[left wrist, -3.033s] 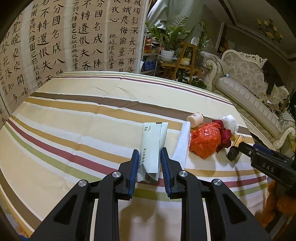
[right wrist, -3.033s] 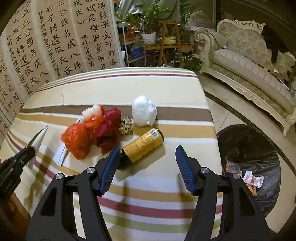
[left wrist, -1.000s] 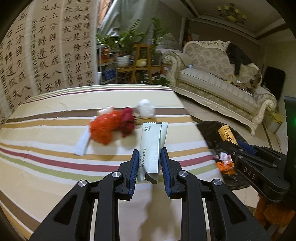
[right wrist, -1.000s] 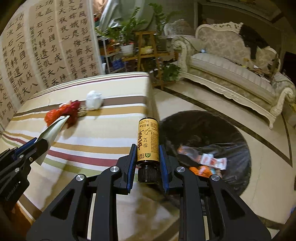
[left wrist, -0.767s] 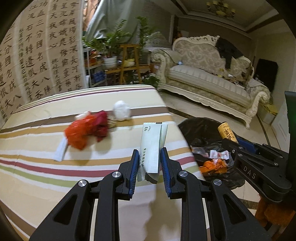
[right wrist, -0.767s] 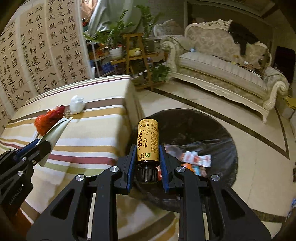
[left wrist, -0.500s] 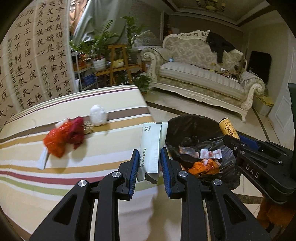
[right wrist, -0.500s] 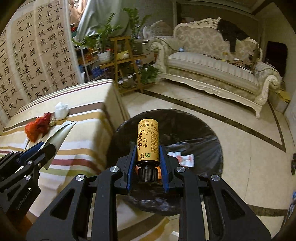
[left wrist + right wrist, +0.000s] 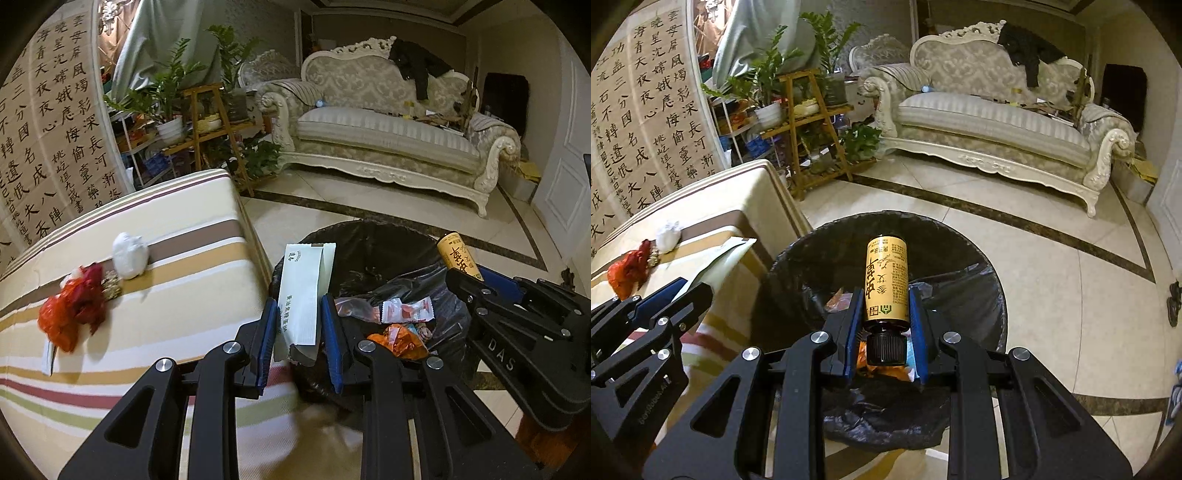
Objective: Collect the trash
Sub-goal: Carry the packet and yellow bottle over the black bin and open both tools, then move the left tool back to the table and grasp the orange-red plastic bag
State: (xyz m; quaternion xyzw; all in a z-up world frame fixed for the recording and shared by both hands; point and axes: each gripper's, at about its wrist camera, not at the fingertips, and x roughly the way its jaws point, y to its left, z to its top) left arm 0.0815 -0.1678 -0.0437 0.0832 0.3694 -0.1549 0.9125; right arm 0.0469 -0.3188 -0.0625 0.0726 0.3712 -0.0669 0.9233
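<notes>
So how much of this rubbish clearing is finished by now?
Partly done. Some wrappers already lie in the black-lined trash bin. In hand: the right gripper clamps a yellow-labelled bottle above the bin, and the left gripper grips a flat white paper packet near its rim. Left on the striped table: a crumpled orange-red plastic bag, a white wad and a small white strip.

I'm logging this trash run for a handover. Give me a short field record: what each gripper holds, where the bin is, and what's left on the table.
left gripper: shut on white paper packet, at the bin's near edge
right gripper: shut on yellow bottle, cap toward the camera, above the bin
bin: black-lined, on the floor beside the table, wrappers inside
table: striped cloth; red-orange plastic bag and white crumpled wad not yet collected
</notes>
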